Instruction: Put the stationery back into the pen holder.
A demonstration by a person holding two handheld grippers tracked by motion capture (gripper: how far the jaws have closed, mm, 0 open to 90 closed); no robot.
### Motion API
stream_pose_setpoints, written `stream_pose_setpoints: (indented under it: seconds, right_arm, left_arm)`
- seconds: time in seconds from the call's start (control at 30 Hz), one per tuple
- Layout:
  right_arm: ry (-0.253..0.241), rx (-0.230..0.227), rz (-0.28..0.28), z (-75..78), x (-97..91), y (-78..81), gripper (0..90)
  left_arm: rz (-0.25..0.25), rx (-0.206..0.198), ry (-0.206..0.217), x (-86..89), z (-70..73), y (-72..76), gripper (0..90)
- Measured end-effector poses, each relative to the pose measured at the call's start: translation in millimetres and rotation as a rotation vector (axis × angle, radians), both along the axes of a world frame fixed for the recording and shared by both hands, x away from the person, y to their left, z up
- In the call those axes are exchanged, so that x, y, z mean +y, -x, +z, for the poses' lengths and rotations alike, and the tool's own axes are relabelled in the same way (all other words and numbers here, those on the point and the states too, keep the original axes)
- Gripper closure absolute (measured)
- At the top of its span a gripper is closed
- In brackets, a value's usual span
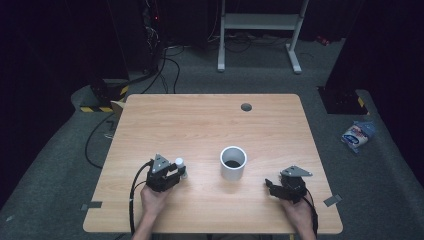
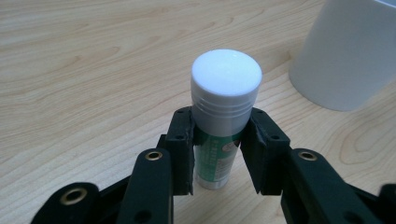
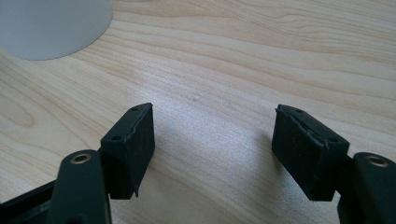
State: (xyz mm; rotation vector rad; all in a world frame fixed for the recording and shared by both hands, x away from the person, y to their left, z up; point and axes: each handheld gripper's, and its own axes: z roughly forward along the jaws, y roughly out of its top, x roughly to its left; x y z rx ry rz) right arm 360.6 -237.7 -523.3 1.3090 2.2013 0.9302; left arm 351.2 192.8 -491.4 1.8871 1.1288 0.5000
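Left of the white cup (image 1: pixel 233 163), your left tool (image 1: pixel 178 172) is clamped on the upright glue stick (image 2: pixel 224 116), low on its body. Right tool (image 3: pixel 212 149) gapes empty on the tabletop (image 1: pixel 200 125). Risk: stick tips w/ fast lift, hits cup.

Glue stick (image 2: pixel 226 100) upright on table (image 1: pixel 200 120), left of cup (image 1: pixel 233 163), between pads of left gripper (image 1: pixel 177 172). Cup near table's middle. Right gripper (image 1: pixel 272 187) right of cup, apart, at near edge. Hole (image 1: pixel 246 107) beyond cup, near far edge.
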Motion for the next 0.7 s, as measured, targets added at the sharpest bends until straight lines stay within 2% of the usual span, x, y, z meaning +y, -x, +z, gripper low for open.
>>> stream_pose_setpoints:
  seconds: [0.27, 0.47, 0.7]
  right_arm:
    - [0.000, 0.000, 0.000, 0.0, 0.0, 0.0, 30.0]
    - [0.000, 0.000, 0.000, 0.0, 0.0, 0.0, 29.9]
    - [0.001, 0.000, 0.000, 0.0, 0.0, 0.1, 29.9]
  left_arm:
    - [-0.044, -0.031, 0.041, -2.0, 11.3, 5.3, 65.1]
    - [-0.085, -0.051, 0.022, -10.6, 21.1, 5.8, 65.1]
    - [-0.126, -0.051, 0.070, -18.7, 30.9, 3.7, 65.1]
